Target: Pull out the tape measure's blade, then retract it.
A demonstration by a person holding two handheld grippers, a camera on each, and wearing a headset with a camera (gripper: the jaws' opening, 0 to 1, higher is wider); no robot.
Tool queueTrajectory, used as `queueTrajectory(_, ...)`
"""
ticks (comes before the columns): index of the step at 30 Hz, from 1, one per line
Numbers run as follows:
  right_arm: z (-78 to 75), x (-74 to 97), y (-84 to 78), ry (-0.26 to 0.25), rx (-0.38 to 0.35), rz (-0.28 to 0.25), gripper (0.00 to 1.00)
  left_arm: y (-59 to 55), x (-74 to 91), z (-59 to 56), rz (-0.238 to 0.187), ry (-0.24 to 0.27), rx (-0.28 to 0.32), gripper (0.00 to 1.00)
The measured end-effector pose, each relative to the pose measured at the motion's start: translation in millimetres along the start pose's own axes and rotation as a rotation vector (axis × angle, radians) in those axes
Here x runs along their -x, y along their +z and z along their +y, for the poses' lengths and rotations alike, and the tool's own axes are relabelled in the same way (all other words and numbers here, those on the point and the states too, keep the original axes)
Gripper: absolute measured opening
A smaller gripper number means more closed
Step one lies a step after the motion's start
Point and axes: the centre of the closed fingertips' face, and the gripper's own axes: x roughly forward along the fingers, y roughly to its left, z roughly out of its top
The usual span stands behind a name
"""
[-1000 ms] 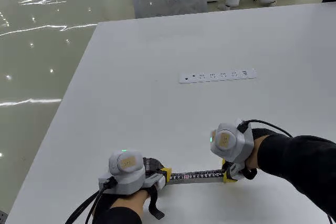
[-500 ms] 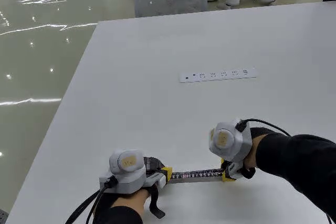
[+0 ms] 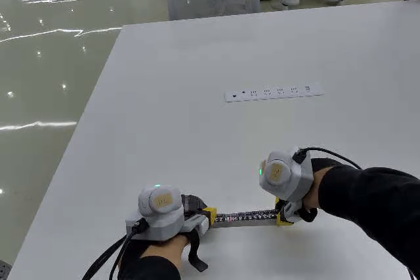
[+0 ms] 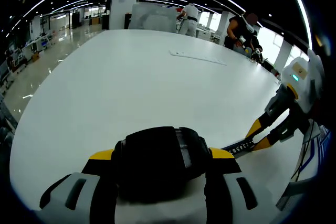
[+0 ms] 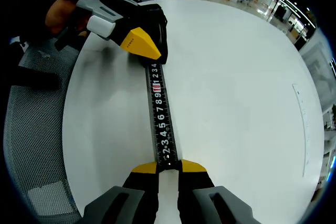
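Head view, looking down at a white table (image 3: 197,96). The tape measure's black case (image 3: 189,205) is clamped in the left gripper (image 3: 205,218), close to the table's near edge. Its blade (image 3: 244,216) is drawn out a short way to the right, low over the table, and its tip is pinched in the closed right gripper (image 3: 283,218). Pulling out is judged partly done; retraction is not yet done. A power strip (image 3: 273,93) lies well apart.
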Motion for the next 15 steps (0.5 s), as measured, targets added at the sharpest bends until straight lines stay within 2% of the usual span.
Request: queueTrajectory(15, 1.1, -1.4, 4.0, -0.002, 0.002, -0.007, 0.08, 0.1, 0.2, -0.4, -0.013, 0.011, -0.009, 0.63)
